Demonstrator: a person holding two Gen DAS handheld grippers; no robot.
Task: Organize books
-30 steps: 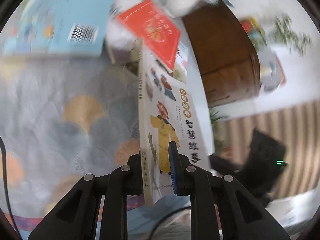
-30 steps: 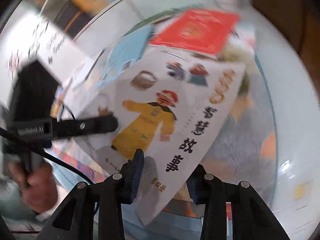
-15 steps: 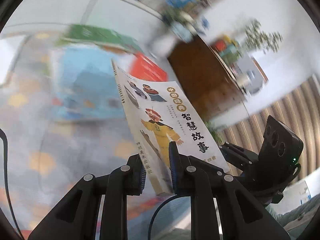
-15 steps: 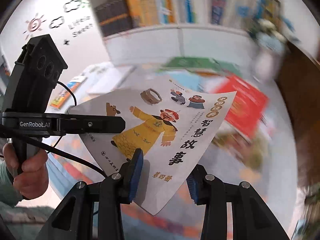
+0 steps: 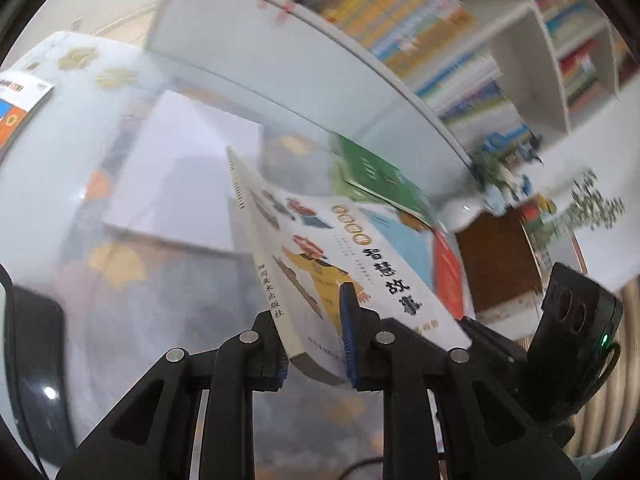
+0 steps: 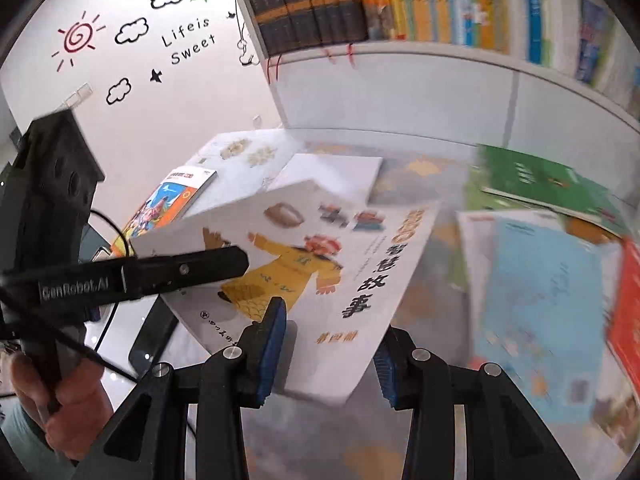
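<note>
Picture book point(image 5: 344, 264) held off desk point(image 5: 48, 184) by both tools. Left tool point(image 5: 314, 344) narrow, clamped on spine corner; right tool point(image 6: 328, 344) pinched on near edge of same book point(image 6: 320, 272). Jaws of both eased slightly wider just now, book still between pads. Versus a second ago: view swung from red and blue books toward bookshelf point(image 6: 400, 4); white book point(image 6: 332, 172) now beyond, green book point(image 6: 548, 180) far right.
</note>
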